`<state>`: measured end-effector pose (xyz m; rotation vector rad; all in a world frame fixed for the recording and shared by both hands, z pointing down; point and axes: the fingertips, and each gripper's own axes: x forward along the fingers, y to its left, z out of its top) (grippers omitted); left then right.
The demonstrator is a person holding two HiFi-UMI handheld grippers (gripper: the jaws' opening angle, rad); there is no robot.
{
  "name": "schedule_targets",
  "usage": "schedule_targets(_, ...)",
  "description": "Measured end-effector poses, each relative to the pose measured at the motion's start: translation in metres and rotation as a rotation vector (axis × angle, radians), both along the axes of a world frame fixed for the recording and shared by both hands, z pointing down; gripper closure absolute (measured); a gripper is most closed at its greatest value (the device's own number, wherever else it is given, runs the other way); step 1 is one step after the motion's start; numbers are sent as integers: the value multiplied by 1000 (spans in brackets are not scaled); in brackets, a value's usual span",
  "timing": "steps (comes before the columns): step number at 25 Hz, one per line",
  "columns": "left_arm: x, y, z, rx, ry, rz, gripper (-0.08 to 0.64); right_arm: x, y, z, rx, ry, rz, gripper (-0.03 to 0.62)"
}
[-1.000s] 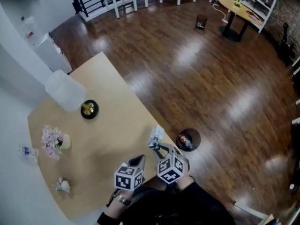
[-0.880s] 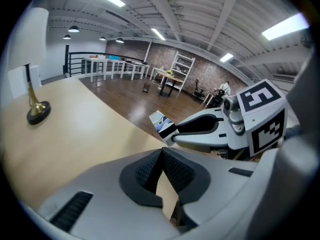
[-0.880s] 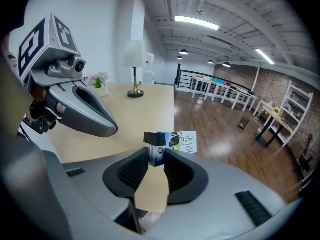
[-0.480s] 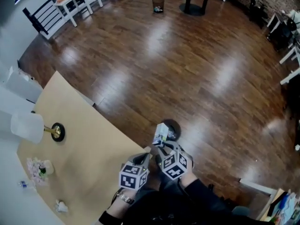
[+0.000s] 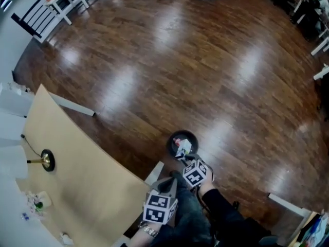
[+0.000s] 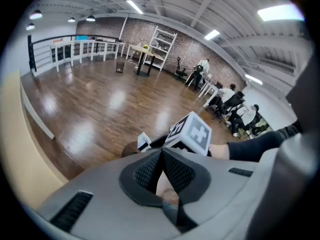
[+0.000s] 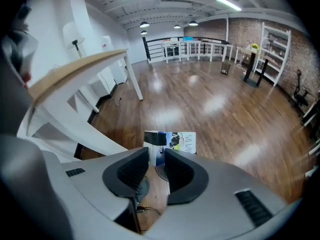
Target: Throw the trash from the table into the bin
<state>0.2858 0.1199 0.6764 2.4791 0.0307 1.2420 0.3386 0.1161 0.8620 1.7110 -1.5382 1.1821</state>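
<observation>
1. Risk: the carton (image 5: 183, 147) hangs above the bin (image 5: 172, 138) on the floor, clear of the surface (image 5: 77, 179). Let go off-centre, it would likely strike the rim and land on the floorboards.
2. Risk: the grip takes one end of the carton only, so a tilt could let it slip out early.
3. Right claw (image 7: 156, 156): narrow, clamped on the carton.
4. Left claw (image 6: 161, 154): closed, with nothing between its pads.

Glossy dark wood floor (image 5: 205, 60); matt pale wood table (image 5: 77, 174); printed card carton (image 7: 175, 141).
</observation>
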Motion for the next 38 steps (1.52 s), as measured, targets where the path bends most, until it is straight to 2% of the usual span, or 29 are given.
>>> schedule_targets(2,15,6,5,-3,13,12,557,9,0,38,-33,-19,18,481)
schedule_targets(6,27,13,29,-84,-24,-24,556,23,1,88,-79,-46,42,480)
schedule_targets(13,33,18,63,-105,-92,-20,555,38,4,152,-135,-112,87,460)
schedule_targets(15,36,24,66,-113,-101,-9,555,37,6,159,-137,-151,113,300)
schedule_targets(16,36,27,67,-118,-104,0,555,36,7,160,-134,-165,125,298)
schedule_targets(27,42,28,67,-147,-112,29,555,27,27,119,-72,-205,220,298)
schedule_targets(34,41,24,50,-134,-84,56,555,24,31,61,-18,-226,304,298)
schedule_targets(38,44,24,24,-128,-36,96,560,27,44,15,3,-234,373,301)
